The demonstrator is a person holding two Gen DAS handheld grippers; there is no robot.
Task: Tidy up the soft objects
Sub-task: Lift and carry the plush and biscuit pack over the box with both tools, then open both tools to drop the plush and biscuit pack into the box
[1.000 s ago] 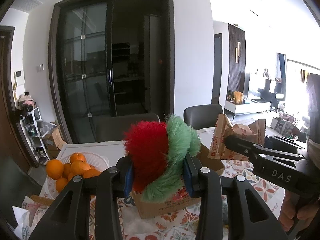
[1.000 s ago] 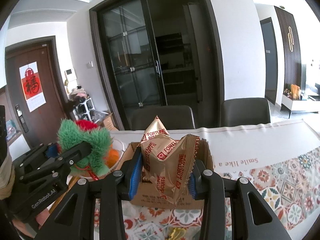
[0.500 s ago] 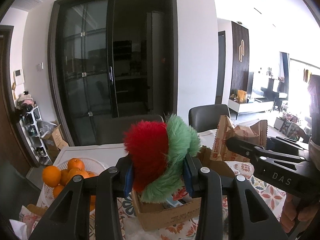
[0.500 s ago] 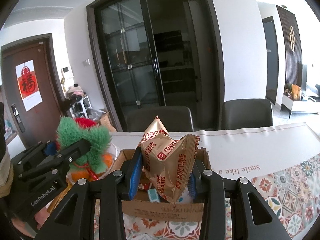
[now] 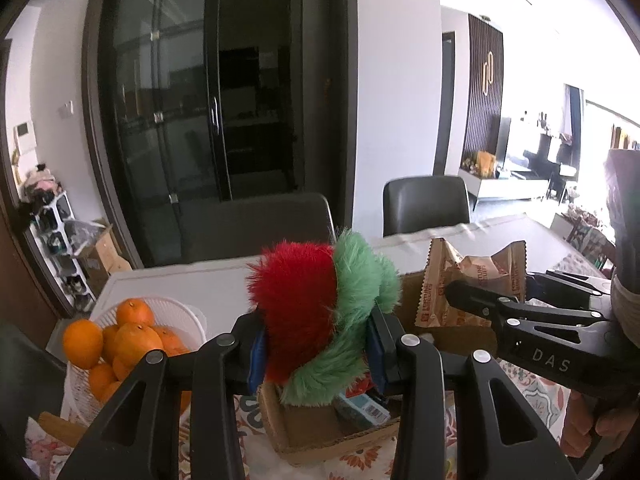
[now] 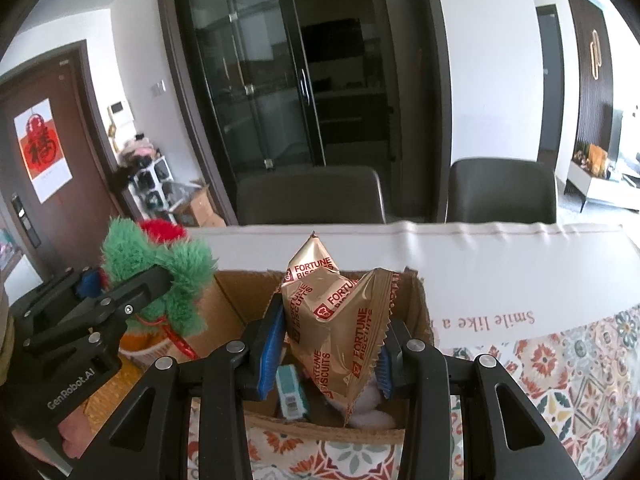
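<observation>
My left gripper [image 5: 316, 354] is shut on a fluffy red and green plush toy [image 5: 320, 308], held above the near left corner of an open cardboard box [image 5: 312, 436]. My right gripper [image 6: 328, 354] is shut on a gold Fortune Biscuits packet [image 6: 336, 320] that hangs over the same cardboard box [image 6: 416, 300]. Inside the box lie a small teal carton [image 6: 292, 394] and something white and fluffy [image 6: 372, 414]. Each gripper shows in the other's view: the right gripper [image 5: 480, 304] with its packet [image 5: 472, 288], the left gripper [image 6: 120, 288] with the plush toy [image 6: 176, 276].
A white basket [image 5: 176, 312] of oranges [image 5: 132, 332] stands left of the box on a patterned tablecloth [image 6: 560, 380]. Two dark chairs [image 6: 308, 196] stand behind the table. A hand [image 5: 580, 428] grips the right tool at the lower right.
Both grippers have moved forward and down toward the box, still holding the toy and the packet. The box's inside now shows below them.
</observation>
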